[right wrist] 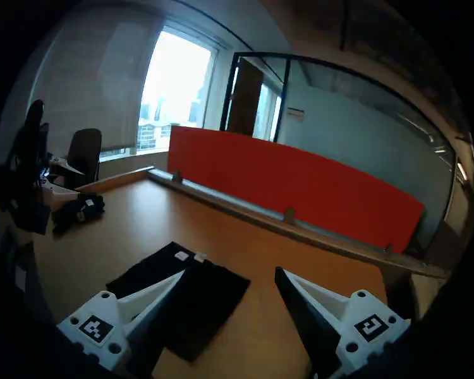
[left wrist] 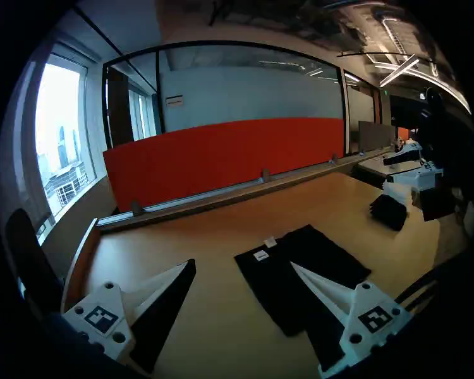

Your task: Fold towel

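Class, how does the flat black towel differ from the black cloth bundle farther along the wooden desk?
The black towel lies spread flat; the black cloth bundle sits heaped. The towel covers a broad patch of the wooden desk; the bundle is compact. Both are dark fabric resting on it.

The towel (left wrist: 313, 249) is black cloth, matt and soft-looking, with two small white tags (left wrist: 261, 255) of paper or woven tape. The desk (left wrist: 237, 328) has a smooth wood-look top, warm brown with a faint sheen. The left tongs (left wrist: 242, 264) and right tongs (right wrist: 230, 272) are white hard plastic, matt, with black inner faces and printed black-and-white markers (left wrist: 102, 318). A black bundle (left wrist: 388, 211) farther off looks like the same matt cloth. The red screen (left wrist: 224, 158) is flat and matt; felt or board, I cannot tell. Its rail (left wrist: 237, 192) looks like dull grey metal. The glass wall (left wrist: 249, 88) is glossy and mirrors ceiling lights.
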`<state>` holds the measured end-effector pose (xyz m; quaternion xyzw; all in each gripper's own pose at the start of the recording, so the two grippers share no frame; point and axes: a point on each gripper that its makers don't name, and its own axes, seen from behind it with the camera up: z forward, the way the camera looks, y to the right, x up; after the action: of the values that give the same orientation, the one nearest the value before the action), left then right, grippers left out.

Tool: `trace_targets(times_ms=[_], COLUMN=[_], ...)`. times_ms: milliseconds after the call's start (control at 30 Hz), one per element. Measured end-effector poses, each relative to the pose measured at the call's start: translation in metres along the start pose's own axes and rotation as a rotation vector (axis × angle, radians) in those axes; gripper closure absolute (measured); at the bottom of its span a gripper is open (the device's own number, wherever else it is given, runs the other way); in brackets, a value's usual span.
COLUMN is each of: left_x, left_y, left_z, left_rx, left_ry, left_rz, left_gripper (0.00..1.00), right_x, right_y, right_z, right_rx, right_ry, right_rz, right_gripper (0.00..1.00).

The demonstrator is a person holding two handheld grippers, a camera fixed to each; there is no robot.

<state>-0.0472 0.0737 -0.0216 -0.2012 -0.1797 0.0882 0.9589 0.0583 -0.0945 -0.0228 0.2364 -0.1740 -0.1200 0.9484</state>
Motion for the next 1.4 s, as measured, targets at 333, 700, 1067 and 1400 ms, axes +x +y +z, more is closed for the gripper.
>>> trace_targets(times_ms=[333,700,1067,1400], left_x=[-0.021,-0.059,-0.108,-0.154], left_y=[0.018,0.039,0.056,0.069], left_z=[0.014,0.03,0.053,0.07], left_rx=[-0.054,-0.104,-0.157,-0.199], left_ry=[-0.039,-0.091,-0.167,-0.252], left_rz=[0.024,0.061,0.073,0.093], left_gripper=[0.0,0.0,0.0,0.0], right_x=[-0.027,-0.072,-0.127,-0.173], right_y=[-0.02,-0.035,-0.054,-0.074], right_z=[0.009,0.027,0.047,0.061], right_rx=[0.089,0.125,0.166,0.204], right_ry=[-0.066,-0.125,-0.2,-0.269], right_rz=[-0.048,-0.035,-0.022,-0.031], right_gripper=[0.0,0.0,0.0,0.0])
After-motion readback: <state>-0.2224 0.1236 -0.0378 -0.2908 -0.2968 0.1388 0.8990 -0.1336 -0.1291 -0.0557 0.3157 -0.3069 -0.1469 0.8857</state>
